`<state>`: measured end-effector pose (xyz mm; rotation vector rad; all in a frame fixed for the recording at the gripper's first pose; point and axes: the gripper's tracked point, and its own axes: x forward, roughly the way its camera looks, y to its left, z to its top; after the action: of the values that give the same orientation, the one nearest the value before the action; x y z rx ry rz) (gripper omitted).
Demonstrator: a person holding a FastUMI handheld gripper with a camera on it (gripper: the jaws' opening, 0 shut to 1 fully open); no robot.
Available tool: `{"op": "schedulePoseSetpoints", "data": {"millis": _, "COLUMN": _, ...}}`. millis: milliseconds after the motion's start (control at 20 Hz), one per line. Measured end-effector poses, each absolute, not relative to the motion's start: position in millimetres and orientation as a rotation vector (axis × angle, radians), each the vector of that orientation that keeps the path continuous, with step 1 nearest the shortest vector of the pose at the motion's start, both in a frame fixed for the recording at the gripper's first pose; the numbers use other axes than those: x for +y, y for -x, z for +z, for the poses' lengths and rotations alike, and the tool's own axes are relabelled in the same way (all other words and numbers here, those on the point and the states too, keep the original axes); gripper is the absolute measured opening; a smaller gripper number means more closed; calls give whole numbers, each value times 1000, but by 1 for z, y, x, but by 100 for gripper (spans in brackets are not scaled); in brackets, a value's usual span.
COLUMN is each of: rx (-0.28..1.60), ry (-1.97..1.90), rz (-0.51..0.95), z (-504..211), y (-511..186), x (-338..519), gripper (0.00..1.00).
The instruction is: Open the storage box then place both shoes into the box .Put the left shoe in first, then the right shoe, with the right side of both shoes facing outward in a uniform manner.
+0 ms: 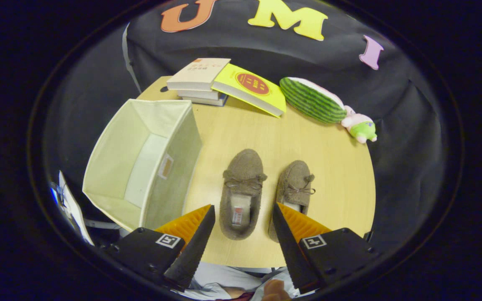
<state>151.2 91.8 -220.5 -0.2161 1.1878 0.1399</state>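
Two brown fuzzy slippers with small bows lie side by side on the wooden table [333,175], toes pointing away from me. The left shoe [241,188] lies between my fingers, its heel just above the gap. The right shoe [295,184] has its heel hidden behind my right finger. A cream fabric storage box [140,163] stands open-topped to the left of the shoes, hanging over the table's left edge, with nothing inside. My gripper [243,205] hovers above the near end of the shoes, open, with nothing held.
A stack of books [201,79] and a yellow book [251,88] lie at the table's far edge. A watermelon-slice plush [312,100] and a small green-and-pink plush [360,127] lie at the far right. A person's clothing [232,282] shows below the fingers.
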Motion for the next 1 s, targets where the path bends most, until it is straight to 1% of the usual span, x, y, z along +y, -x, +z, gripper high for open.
{"op": "schedulePoseSetpoints", "data": {"millis": 50, "rx": 1210, "ry": 210, "rz": 138, "z": -230, "y": -151, "x": 86, "gripper": 91}}
{"op": "schedulePoseSetpoints", "data": {"millis": 100, "rx": 1222, "ry": 193, "rz": 137, "z": -238, "y": -154, "x": 85, "gripper": 94}}
{"op": "schedulePoseSetpoints", "data": {"millis": 450, "rx": 1357, "ry": 92, "rz": 81, "z": -308, "y": -166, "x": 79, "gripper": 94}}
{"op": "schedulePoseSetpoints", "data": {"millis": 600, "rx": 1422, "ry": 31, "rz": 72, "z": -335, "y": -169, "x": 82, "gripper": 92}}
{"op": "schedulePoseSetpoints", "data": {"millis": 700, "rx": 1465, "ry": 31, "rz": 81, "z": -347, "y": -169, "x": 81, "gripper": 83}}
{"op": "schedulePoseSetpoints", "data": {"millis": 750, "rx": 1484, "ry": 12, "rz": 107, "z": -347, "y": -165, "x": 87, "gripper": 74}}
{"op": "schedulePoseSetpoints", "data": {"millis": 850, "rx": 1476, "ry": 60, "rz": 64, "z": -348, "y": -169, "x": 73, "gripper": 31}}
{"op": "schedulePoseSetpoints", "data": {"millis": 900, "rx": 1469, "ry": 29, "rz": 57, "z": -344, "y": -169, "x": 74, "gripper": 17}}
{"op": "schedulePoseSetpoints", "data": {"millis": 1000, "rx": 1440, "ry": -56, "rz": 56, "z": -331, "y": -172, "x": 82, "gripper": 6}}
